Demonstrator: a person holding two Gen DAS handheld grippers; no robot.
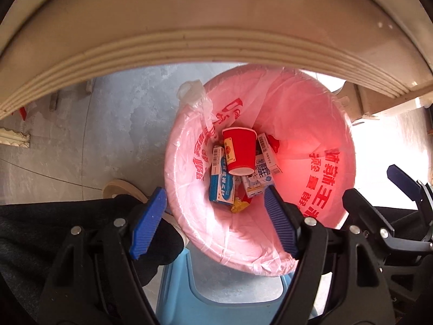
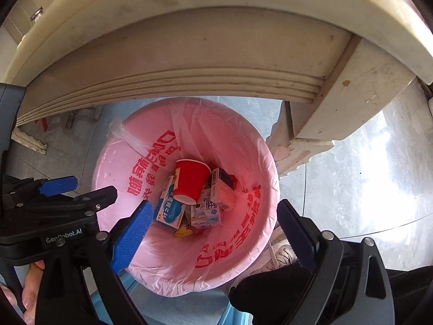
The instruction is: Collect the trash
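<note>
both my grippers, left gripper [image 1: 216, 222] and right gripper [image 2: 216, 238], hang spread and empty over the bin [image 1: 186, 233]; a red cup [image 1: 239, 153] lies on the cartons inside.

A big cream table [image 2: 189, 54] with a grooved edge stands over a shiny grey floor [image 2: 351, 189]. Bright light falls on the floor right of the table leg [image 2: 338, 108].

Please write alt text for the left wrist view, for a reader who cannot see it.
A pink-lined bin seen from above holds a red cup, small cartons and a yellow wrapper. The open, empty left gripper hangs over its near rim, with a cream table edge above.
</note>
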